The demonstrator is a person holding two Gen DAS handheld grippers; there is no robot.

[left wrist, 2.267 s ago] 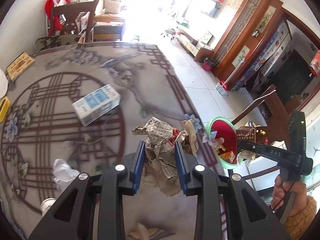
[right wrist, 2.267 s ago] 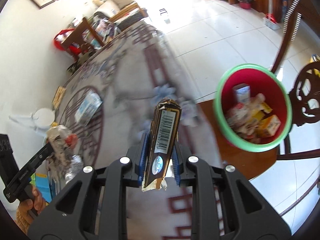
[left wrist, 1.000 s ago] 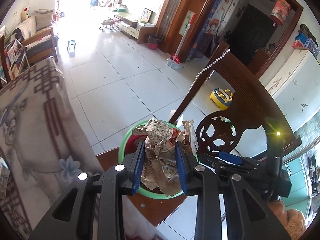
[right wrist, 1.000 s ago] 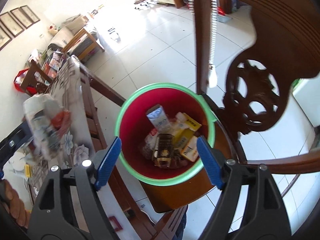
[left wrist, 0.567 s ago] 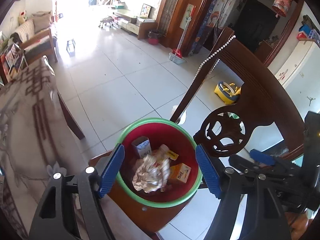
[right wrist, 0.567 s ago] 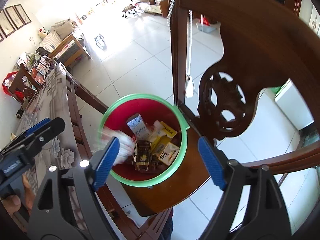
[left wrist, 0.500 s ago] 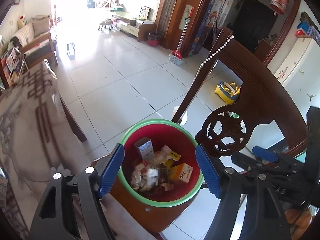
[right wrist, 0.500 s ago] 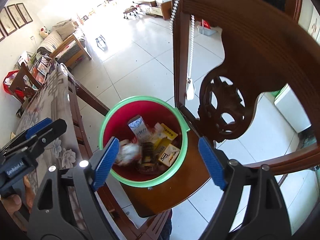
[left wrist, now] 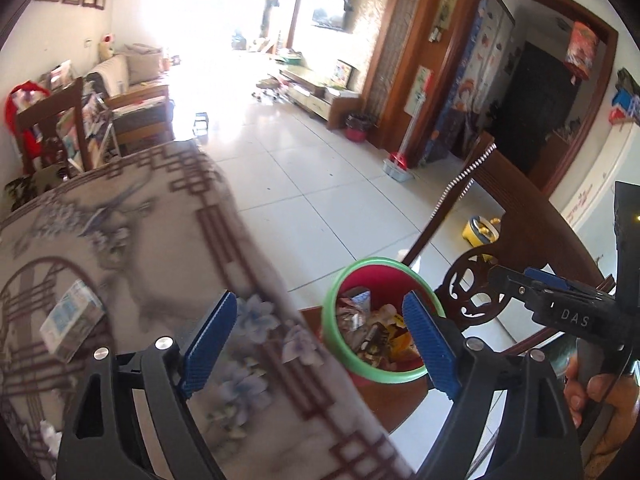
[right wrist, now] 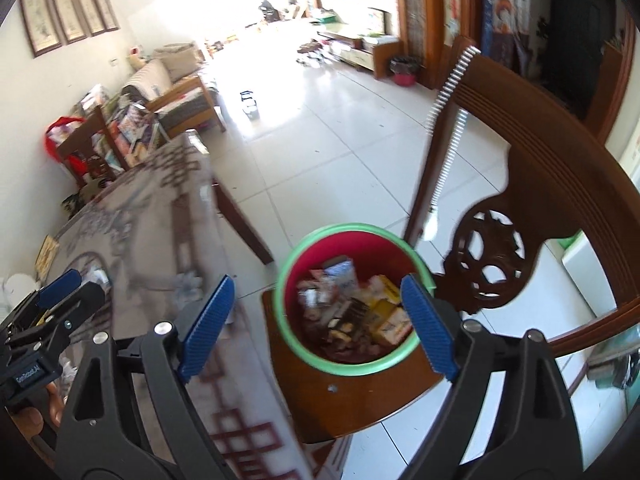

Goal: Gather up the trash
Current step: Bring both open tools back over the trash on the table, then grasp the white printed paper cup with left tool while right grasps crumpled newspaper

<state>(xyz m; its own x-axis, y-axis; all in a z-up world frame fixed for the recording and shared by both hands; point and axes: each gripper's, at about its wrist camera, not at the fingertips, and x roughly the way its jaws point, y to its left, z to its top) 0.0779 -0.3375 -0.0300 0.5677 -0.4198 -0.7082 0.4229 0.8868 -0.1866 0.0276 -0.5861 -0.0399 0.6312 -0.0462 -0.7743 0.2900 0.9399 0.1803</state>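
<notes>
Spreading under the left hand-held gripper (left wrist: 318, 342) is a patterned tabletop (left wrist: 120, 248) bearing a small carton (left wrist: 72, 326); white floor tiles (left wrist: 304, 184) lie beyond. Right of it, on a wooden chair (right wrist: 532, 184), a green-rimmed bin (right wrist: 352, 300) holds cartons and wrappers. Both hand-held grippers, the right (right wrist: 318, 326) included, are opening, empty; the crumpled paper gripped a second ago now lies in the bin.

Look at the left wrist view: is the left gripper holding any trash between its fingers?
No. The left gripper has nothing between its blue pads, its jaws opening wide; trash sits in the red bin beyond.
</notes>
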